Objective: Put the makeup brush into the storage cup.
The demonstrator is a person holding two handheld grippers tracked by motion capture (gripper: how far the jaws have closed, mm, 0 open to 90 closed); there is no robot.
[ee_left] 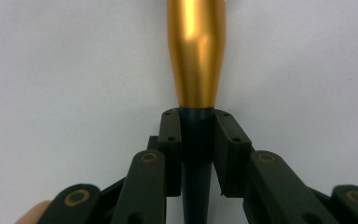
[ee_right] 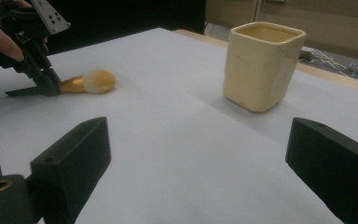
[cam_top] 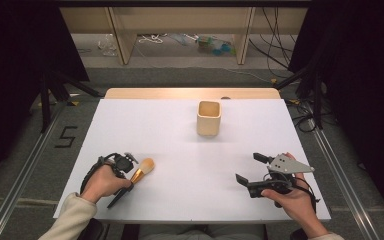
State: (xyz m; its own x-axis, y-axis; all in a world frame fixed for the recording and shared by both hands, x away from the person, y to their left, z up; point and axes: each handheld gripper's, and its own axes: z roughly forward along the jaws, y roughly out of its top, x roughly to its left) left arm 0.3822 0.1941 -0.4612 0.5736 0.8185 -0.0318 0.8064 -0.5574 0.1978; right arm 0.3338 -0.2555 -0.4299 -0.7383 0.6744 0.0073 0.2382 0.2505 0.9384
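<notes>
A makeup brush [cam_top: 144, 170] with a gold ferrule, pale bristles and a dark handle lies flat on the white table [cam_top: 180, 145] at the front left. My left gripper [cam_top: 129, 182] is shut on its dark handle just behind the ferrule; the left gripper view has both pads against the handle [ee_left: 196, 140] below the gold ferrule [ee_left: 196, 56]. My right gripper [cam_top: 249, 168] rests at the front right, jaws wide open with nothing between them. In the right gripper view the brush [ee_right: 86, 83] and the left gripper [ee_right: 49, 86] lie far off at the left.
A cream square cup [cam_top: 209, 118] stands upright at the middle back of the table, also ahead of the right gripper [ee_right: 198, 154] as the cup [ee_right: 261, 65]. Black curtains flank both sides. Metal rails run along the floor beside the table.
</notes>
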